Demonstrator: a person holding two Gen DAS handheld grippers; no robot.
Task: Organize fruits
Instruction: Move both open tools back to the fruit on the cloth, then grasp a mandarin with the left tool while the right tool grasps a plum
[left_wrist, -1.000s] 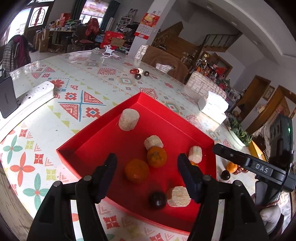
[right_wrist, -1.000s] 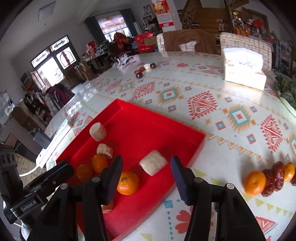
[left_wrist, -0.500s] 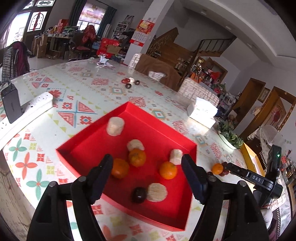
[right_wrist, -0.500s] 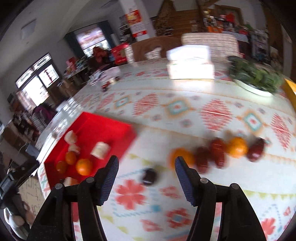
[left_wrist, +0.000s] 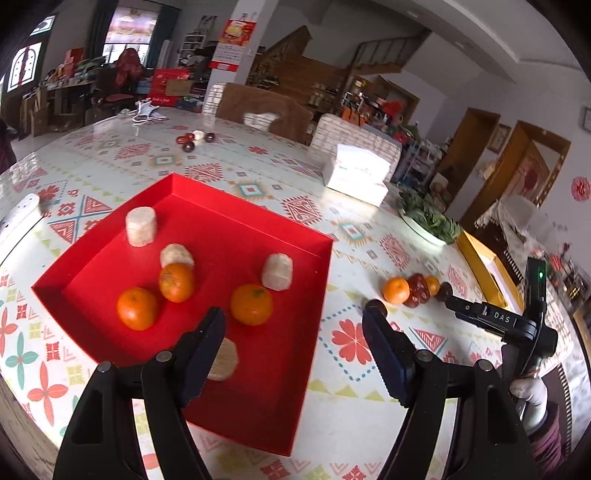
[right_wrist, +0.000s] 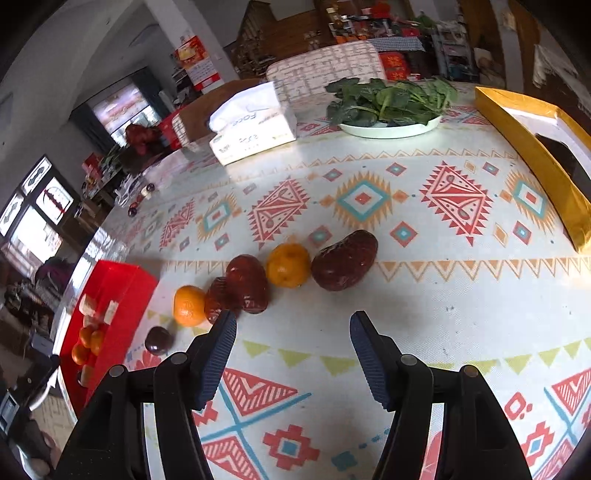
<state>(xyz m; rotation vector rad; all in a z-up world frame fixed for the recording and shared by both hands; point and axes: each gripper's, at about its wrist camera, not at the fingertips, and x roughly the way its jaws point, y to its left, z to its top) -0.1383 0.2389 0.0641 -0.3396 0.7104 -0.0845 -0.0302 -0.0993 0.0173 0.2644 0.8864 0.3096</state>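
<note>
A red tray (left_wrist: 240, 417) holds three tangerines (left_wrist: 251, 304) and several pale cylinders (left_wrist: 140, 225). My left gripper (left_wrist: 293, 319) is open and empty, above the tray's right rim. In the right wrist view a row of fruit lies on the patterned cloth: a tangerine (right_wrist: 189, 305), dark red dates (right_wrist: 246, 282), a second tangerine (right_wrist: 288, 265), a large date (right_wrist: 344, 259) and a small dark fruit (right_wrist: 158, 340). My right gripper (right_wrist: 291, 325) is open and empty, just in front of that row. The row also shows in the left wrist view (left_wrist: 396, 290).
A tissue box (right_wrist: 253, 123), a plate of greens (right_wrist: 391, 107) and a gold-rimmed box (right_wrist: 539, 155) stand at the far side. A small group of fruit (left_wrist: 194, 139) lies far across the table. A white power strip (left_wrist: 18, 221) lies left of the tray.
My right gripper swung away from the tray to the fruit row on the cloth. My left gripper drew back and shifted right, over the tray's right rim.
</note>
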